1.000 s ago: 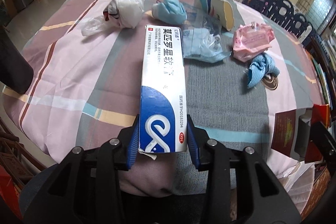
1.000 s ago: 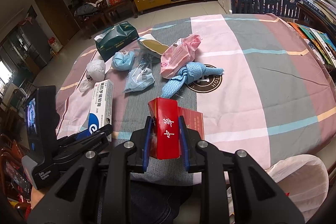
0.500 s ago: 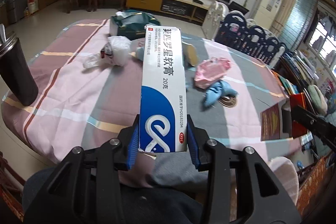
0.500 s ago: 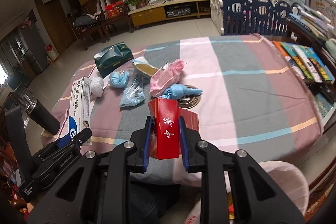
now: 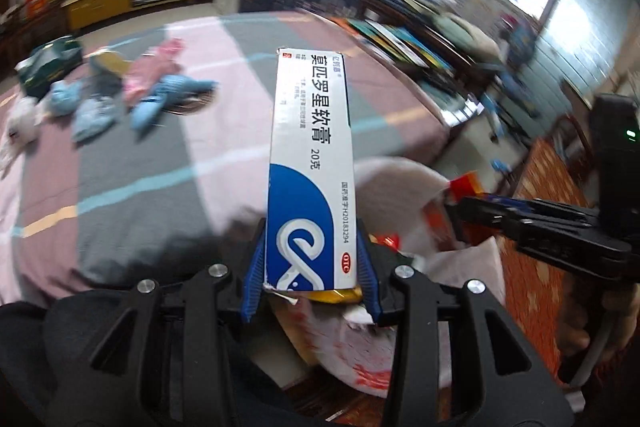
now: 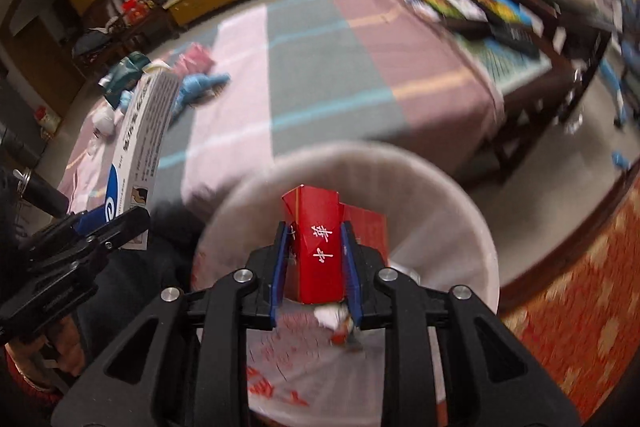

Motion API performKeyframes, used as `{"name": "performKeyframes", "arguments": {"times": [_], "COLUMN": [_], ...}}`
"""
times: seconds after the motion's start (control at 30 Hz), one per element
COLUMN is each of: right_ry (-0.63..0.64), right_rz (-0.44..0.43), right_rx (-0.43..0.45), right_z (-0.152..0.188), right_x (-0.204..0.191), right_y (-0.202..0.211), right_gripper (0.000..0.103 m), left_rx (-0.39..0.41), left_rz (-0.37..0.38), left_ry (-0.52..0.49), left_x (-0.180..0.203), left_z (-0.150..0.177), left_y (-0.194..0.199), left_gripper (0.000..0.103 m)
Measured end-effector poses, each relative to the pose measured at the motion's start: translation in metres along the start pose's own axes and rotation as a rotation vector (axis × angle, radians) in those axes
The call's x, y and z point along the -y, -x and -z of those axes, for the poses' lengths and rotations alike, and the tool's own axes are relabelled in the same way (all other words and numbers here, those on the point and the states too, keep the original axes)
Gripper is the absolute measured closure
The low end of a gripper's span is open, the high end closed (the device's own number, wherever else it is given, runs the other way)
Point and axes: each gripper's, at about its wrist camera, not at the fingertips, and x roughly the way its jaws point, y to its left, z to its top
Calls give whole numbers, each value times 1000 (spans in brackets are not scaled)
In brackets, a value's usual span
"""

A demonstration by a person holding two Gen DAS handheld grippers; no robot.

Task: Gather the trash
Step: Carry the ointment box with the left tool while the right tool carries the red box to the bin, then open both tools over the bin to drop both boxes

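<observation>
Left gripper: your left gripper (image 5: pixel 312 267) has its blue pads (image 5: pixel 253 283) pressed on the two long sides of a white-and-blue ointment carton (image 5: pixel 310 163); the jaws stand part open, the width of the box.
Ointment carton: it juts forward from the jaws, blue end at the pads, printed end out over the near edge of the table (image 5: pixel 120 163).
Right gripper: your right gripper (image 6: pixel 316 259) has a red cigarette pack (image 6: pixel 318 247) between its pads; the jaws have just been opening a little, and you cannot tell whether the pads grip the pack or have let go.
Cigarette pack: it stands upright between the jaws, directly above the mouth of the bin.
Trash bin: a white-lined bin (image 6: pixel 460 211) stands on the floor just beside the near edge of the table, with scraps at its bottom.
Table: its striped pink-and-grey cloth carries the rest of the litter near the far left edge: a pink packet (image 5: pixel 154 71), a blue cloth (image 5: pixel 160 99), a green tissue box (image 5: pixel 48 63).
Surroundings: both views are blurred; an orange patterned rug (image 6: pixel 580 307) lies to the right of the bin.
</observation>
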Motion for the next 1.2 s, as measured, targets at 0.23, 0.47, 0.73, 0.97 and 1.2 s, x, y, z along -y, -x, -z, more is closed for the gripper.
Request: {"name": "performKeyframes", "arguments": {"times": [0.23,0.47,0.73,0.97,1.2], "right_ry": [-240,-257,-224,-187,-149], "right_rz": [-101,-77,-54,-45,-44], "right_rx": [48,98,88,77,61], "right_z": [-5,-12,-13,-17,-21], "right_x": [43,52,39,21,1], "right_y": [11,23,17,12,4], "right_gripper": [44,42,42,42,40], "left_rx": [-113,-190,-116,-68,-40], "left_rz": [91,150,58,29,-1], "left_ry": [-139,-229,-174,-89,-45], "left_x": [41,66,39,16,1], "left_z": [14,31,16,10,9], "left_y": [-27,-42,-28,-15,-10], "left_gripper": [60,41,32,31,30]}}
